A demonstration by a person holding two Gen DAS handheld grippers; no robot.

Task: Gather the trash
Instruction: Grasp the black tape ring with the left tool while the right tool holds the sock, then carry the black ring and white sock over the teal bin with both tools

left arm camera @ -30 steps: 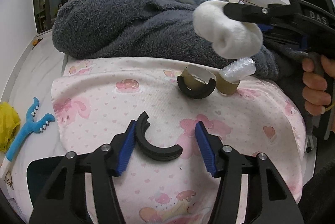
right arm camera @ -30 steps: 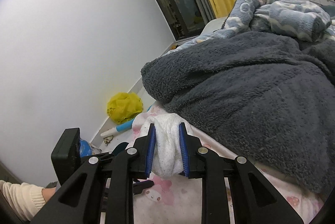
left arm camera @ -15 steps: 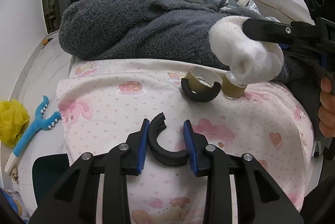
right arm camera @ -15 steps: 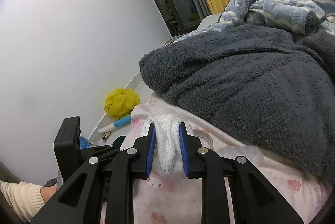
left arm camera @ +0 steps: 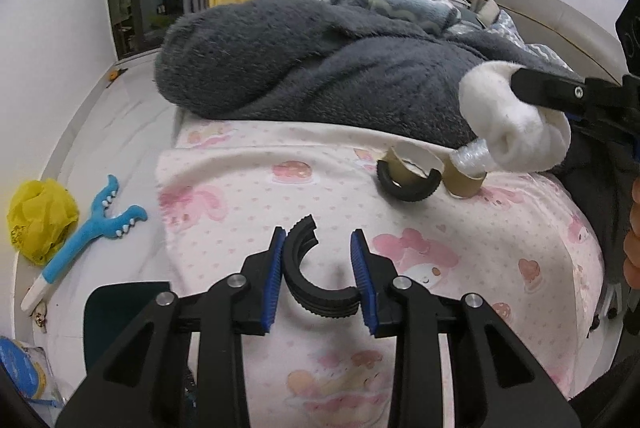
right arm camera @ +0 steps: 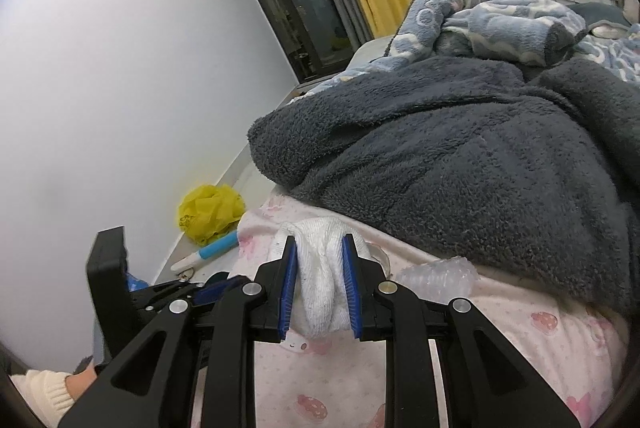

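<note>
Left hand-held gripper (left arm camera: 319, 270) sits low on the pink printed bedsheet (left arm camera: 248, 195), its jaws having just been closing, and its blue pads now press the two sides of a black C-shaped rubber piece (left arm camera: 310, 278). The right hand-held gripper (right arm camera: 320, 292) is clamped tight on a bunched white cloth (right arm camera: 322, 288), held in the air above the bed near the grey fleece blanket (right arm camera: 460, 171).

The C-piece looks springy and is caught across its curve, so a lift could make it squirt forward out of the pads or twist. Soft bedding under it gives way, and a pad could pinch a fold of sheet. The dangling cloth may brush the cardboard roll (left arm camera: 464, 179) and second black ring (left arm camera: 408, 183) lying just beneath it.

The C-piece lies flat, its opening facing up and right, away from the camera, its closed bend toward the gripper body; its long axis runs roughly along the fingers.
</note>
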